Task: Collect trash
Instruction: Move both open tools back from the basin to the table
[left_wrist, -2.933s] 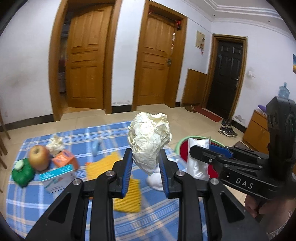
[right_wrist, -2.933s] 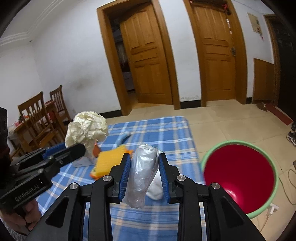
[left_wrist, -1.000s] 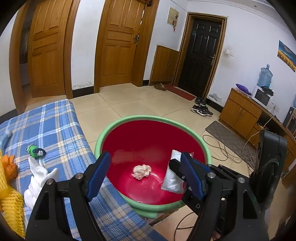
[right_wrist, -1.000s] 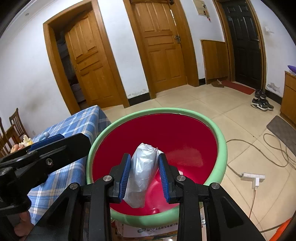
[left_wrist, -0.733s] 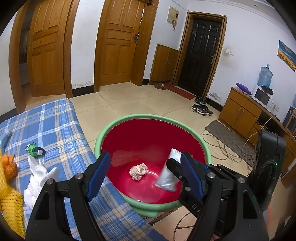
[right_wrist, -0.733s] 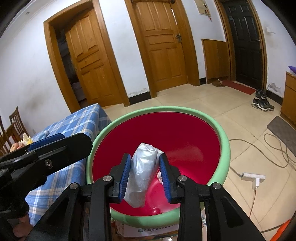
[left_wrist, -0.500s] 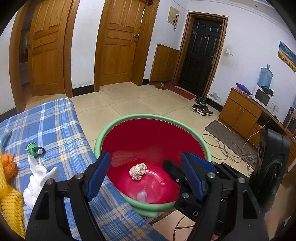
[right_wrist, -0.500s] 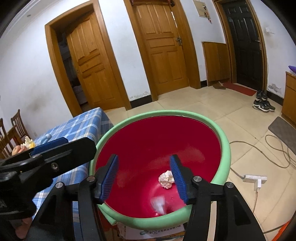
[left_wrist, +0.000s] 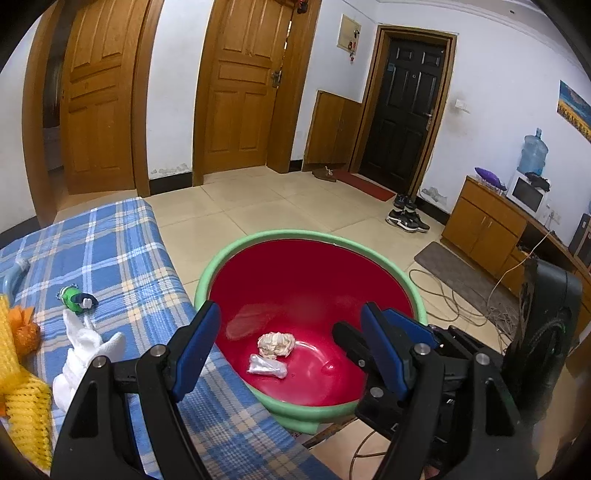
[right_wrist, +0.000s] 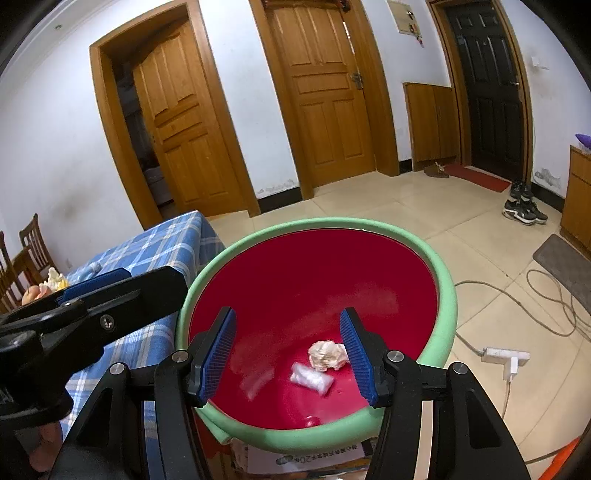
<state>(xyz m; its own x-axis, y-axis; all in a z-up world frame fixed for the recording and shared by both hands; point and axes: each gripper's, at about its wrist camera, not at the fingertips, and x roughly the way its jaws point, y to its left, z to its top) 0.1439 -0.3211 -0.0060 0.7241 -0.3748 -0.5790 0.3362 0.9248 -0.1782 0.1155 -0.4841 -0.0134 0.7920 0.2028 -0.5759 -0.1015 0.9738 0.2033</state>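
A tiled room with wooden doors holds a red basin (left_wrist: 413, 295) beside the blue checked desk (left_wrist: 122, 266). In the basin lie a crumpled paper ball (left_wrist: 276, 343) and a plastic wrapper (left_wrist: 266, 367), touching. The left claw (left_wrist: 291, 347) and the right claw (right_wrist: 288, 350) hang above it, both spread apart and empty.

blue plaid cloth (left_wrist: 110, 251) over counter, white glove (left_wrist: 83, 350) lying on it, small green toy (left_wrist: 75, 298) just beyond glove, yellow mesh (left_wrist: 22, 398) at left edge, sneakers (left_wrist: 406, 220) by black door (left_wrist: 406, 110), water jug (left_wrist: 535, 154) on wood cabinet (left_wrist: 480, 225), power strip (right_wrist: 506, 357) w/ cords on tile floor
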